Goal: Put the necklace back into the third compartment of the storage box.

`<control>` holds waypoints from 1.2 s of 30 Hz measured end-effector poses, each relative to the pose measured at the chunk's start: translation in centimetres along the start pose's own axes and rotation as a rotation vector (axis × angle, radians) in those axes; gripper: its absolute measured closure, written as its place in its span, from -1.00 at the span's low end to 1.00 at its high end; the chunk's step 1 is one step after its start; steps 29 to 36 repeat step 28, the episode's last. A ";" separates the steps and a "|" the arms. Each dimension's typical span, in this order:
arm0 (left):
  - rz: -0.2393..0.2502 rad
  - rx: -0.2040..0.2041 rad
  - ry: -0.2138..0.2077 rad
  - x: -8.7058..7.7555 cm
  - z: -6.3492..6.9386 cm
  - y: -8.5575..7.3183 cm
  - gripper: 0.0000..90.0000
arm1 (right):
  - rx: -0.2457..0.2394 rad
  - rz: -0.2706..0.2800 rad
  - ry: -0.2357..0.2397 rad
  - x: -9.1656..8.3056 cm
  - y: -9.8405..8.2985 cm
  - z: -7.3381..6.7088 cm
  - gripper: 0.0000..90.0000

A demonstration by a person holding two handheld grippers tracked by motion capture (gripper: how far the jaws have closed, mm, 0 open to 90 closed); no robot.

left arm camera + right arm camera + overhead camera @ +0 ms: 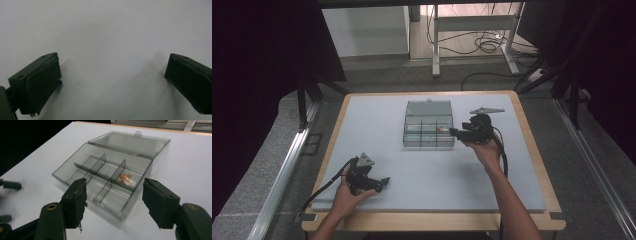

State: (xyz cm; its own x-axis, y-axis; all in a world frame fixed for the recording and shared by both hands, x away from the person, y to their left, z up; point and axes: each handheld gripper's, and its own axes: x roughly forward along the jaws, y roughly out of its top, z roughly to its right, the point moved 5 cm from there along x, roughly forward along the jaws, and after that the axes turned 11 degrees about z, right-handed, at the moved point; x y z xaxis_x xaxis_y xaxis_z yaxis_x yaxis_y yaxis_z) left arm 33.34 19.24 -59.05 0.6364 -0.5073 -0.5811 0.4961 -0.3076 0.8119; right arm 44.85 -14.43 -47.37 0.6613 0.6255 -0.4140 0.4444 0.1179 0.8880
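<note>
The right gripper (115,202) has its jaws spread wide with nothing between them, held just beside the right side of the box (82,166), pointing into it. The box is clear grey plastic, split by dividers into small compartments, with its lid (130,142) swung open and lying flat behind. One compartment holds a small orange-and-white item (127,179); the others look empty. In the high view the box (428,131) sits near the middle of the mat (377,125). The left gripper (112,82), jaws also wide apart and empty, rests low over bare mat near the front left corner, well apart from the box.
</note>
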 end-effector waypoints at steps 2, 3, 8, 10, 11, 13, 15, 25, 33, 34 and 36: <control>0.000 0.000 0.000 0.0 0.0 0.0 -0.99 | -0.009 0.004 0.002 -1.1 -0.6 0.2 -0.22; 0.000 0.000 0.000 0.0 0.0 0.0 -0.99 | -0.009 0.004 0.002 -1.1 -0.6 0.2 -0.22; 0.001 -0.001 0.000 0.0 0.0 0.0 -0.99 | -0.022 0.004 0.008 -4.1 -3.0 1.0 -0.23; 0.000 -0.001 0.000 0.0 0.0 0.0 -0.99 | -0.022 0.000 0.007 -4.4 -3.4 1.1 -0.24; 0.001 -0.001 0.000 0.0 0.0 0.0 -0.99 | -0.025 -0.009 0.008 -4.9 -4.4 1.4 -0.24; 0.001 -0.001 0.001 0.0 0.0 0.0 -0.99 | -0.032 -0.033 0.004 -5.2 -5.2 1.7 -0.26; 0.001 0.000 0.000 0.0 0.0 0.0 -0.99 | -0.027 -0.045 0.002 -5.5 -5.9 1.9 -0.26; 0.002 0.000 0.001 0.0 0.0 0.0 -0.99 | -0.039 -0.036 -0.017 -5.5 -6.4 2.0 -0.39; 0.002 -0.001 0.000 0.0 0.0 0.0 -0.99 | -0.043 -0.038 -0.022 -5.2 -6.6 2.1 -0.41; 0.002 -0.001 0.000 0.0 0.0 0.0 -0.99 | -0.043 -0.038 -0.022 -5.2 -6.6 2.1 -0.41; 0.002 -0.001 0.000 0.0 0.0 0.0 -0.99 | -0.043 -0.038 -0.022 -5.2 -6.6 2.1 -0.41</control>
